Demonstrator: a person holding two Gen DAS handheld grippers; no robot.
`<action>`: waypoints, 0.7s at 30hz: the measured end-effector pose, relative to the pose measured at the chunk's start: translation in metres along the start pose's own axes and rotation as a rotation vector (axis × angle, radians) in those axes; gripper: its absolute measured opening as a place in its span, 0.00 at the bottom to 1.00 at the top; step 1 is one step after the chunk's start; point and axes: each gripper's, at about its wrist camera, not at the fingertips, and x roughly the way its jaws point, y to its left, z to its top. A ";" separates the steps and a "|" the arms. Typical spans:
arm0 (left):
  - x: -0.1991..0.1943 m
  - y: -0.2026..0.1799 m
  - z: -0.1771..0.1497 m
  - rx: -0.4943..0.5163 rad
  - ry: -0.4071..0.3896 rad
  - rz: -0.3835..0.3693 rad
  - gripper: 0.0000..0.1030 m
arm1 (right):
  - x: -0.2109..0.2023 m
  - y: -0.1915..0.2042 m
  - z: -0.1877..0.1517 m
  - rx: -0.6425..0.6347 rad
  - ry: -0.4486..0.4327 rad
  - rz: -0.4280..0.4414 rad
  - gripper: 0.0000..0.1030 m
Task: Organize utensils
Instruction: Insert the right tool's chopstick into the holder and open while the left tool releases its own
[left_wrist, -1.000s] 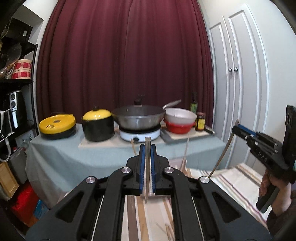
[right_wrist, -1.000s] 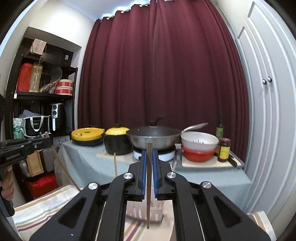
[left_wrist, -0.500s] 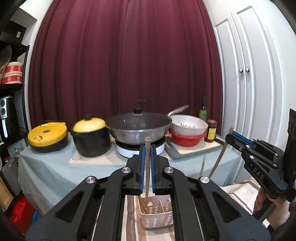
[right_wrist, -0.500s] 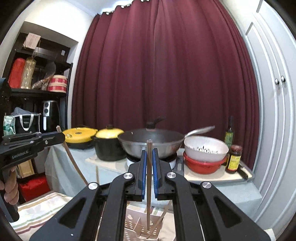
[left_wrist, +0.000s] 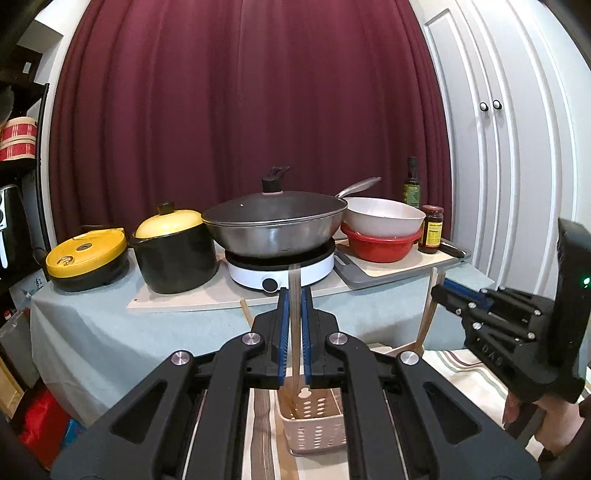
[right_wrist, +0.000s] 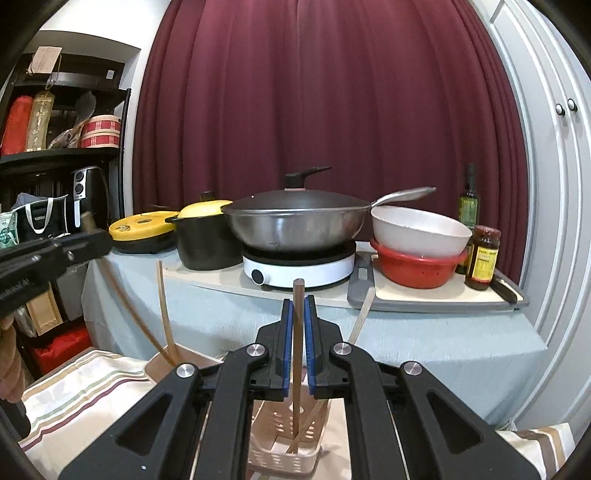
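- The perforated cream utensil basket (right_wrist: 284, 452) stands on a striped cloth (right_wrist: 85, 387) and holds several wooden chopsticks leaning at angles.
- The left gripper (left_wrist: 294, 332) has its jaws narrow, clamped on an upright chopstick (left_wrist: 294, 288) whose lower end dips into the basket.
- The right gripper (right_wrist: 298, 343) likewise pinches a vertical chopstick (right_wrist: 297, 332) between blue pads, tip down inside the basket.
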 end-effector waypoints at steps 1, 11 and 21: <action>0.000 0.000 0.000 0.001 0.000 -0.004 0.06 | 0.001 -0.002 -0.001 0.004 0.001 0.001 0.07; 0.003 0.001 0.000 -0.002 0.011 -0.001 0.14 | -0.005 -0.003 -0.004 0.016 -0.009 -0.004 0.36; -0.021 0.006 0.007 -0.011 -0.028 0.008 0.44 | -0.038 -0.002 0.006 0.013 -0.059 -0.027 0.48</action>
